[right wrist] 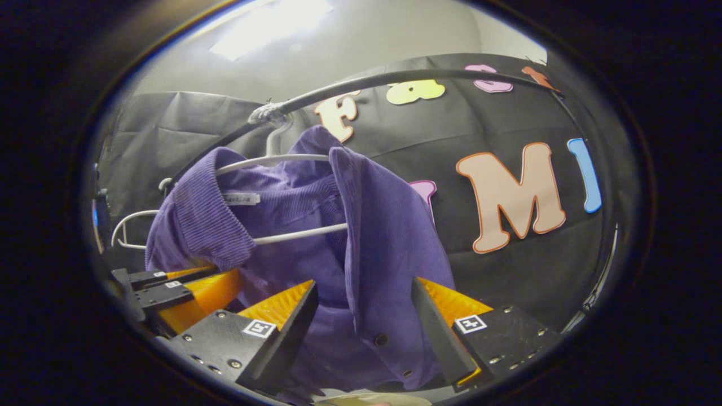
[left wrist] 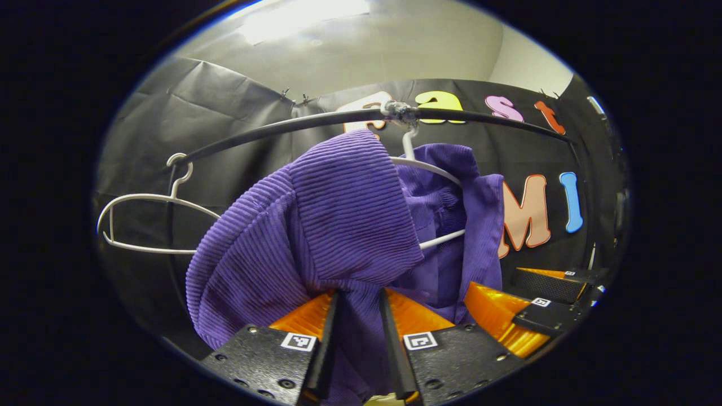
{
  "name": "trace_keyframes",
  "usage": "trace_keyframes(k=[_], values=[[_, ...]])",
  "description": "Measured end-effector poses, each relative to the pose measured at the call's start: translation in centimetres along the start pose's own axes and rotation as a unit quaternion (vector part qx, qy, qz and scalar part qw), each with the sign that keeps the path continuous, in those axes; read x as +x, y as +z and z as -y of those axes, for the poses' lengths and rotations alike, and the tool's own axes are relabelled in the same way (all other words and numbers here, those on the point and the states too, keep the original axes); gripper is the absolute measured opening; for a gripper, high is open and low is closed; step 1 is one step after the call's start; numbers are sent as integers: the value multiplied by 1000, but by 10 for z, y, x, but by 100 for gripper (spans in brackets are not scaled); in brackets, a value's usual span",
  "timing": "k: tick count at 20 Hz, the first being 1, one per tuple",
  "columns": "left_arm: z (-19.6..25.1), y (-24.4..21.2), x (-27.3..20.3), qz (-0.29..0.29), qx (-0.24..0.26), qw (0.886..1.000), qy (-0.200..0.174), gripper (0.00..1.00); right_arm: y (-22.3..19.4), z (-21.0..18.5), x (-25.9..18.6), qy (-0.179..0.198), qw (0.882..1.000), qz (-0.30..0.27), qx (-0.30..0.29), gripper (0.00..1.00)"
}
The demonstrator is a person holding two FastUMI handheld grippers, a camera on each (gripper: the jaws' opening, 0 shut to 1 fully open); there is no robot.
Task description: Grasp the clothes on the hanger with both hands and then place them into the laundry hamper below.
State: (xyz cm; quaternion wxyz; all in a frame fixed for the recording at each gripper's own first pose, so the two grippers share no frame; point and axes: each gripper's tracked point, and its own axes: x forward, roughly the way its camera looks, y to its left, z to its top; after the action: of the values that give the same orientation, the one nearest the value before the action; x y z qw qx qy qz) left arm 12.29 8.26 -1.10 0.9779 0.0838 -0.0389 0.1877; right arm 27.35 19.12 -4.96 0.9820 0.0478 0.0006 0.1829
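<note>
Both grippers sit at the purple shirt (left wrist: 338, 225) draped on its white hanger (right wrist: 293, 160): the left gripper (left wrist: 359, 304) pinches a fold between its nearly closed fingers, while the right gripper (right wrist: 364, 307) stands spread, cloth hanging between its fingers.

Our left claw (left wrist: 359, 338): two black, flat mounting blocks dotted with small round screws, each carrying a square white tag with a black coded pattern near its inner corner. Ribbed translucent wedges rise from the blocks along thin dark finger blades. Our right claw (right wrist: 364, 332) is built the same: black screw-studded blocks, one white coded tag apiece, ribbed wedges, dark blades. Seen from the side in each other's view, each claw shows stacked black bars with small white tags.
</note>
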Motion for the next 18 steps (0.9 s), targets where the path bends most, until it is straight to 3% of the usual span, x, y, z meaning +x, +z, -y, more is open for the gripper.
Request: trace_keyframes(k=[2, 3, 7, 10, 11, 13, 15, 16, 17, 18], values=[[0, 0, -3, -1, -12, 1000, -12, 15, 12, 8, 12, -20, 1000, 20, -6, 94], [1, 2, -5, -6, -21, 999, -23, 2, 15, 12, 19, -30, 999, 25, -10, 99], [15, 9, -25, -6, -37, 996, -82, 0, 21, 11, 34, -37, 999, 23, -21, 94], [18, 14, -43, -11, -47, 994, -102, 0, 29, 4, 35, -36, 999, 34, -21, 99], [20, 17, -50, -11, -51, 993, -110, 0, 31, -1, 34, -35, 999, 36, -20, 93], [27, 23, -64, -7, -48, 991, -124, 0, 30, -12, 39, -26, 999, 26, -26, 56], [33, 30, -76, 2, -37, 991, -131, 0, 30, -17, 23, -30, 998, 16, -44, 55], [35, 31, -81, 4, -32, 991, -130, 0, 31, -3, 24, -43, 998, 24, -34, 30], [37, 30, -85, 8, -27, 991, -130, 0, 29, -10, 18, -29, 999, 18, -19, 5], [40, 31, -90, 12, -21, 991, -128, 0, 26, -15, 21, -23, 1000, 14, -10, 10]])
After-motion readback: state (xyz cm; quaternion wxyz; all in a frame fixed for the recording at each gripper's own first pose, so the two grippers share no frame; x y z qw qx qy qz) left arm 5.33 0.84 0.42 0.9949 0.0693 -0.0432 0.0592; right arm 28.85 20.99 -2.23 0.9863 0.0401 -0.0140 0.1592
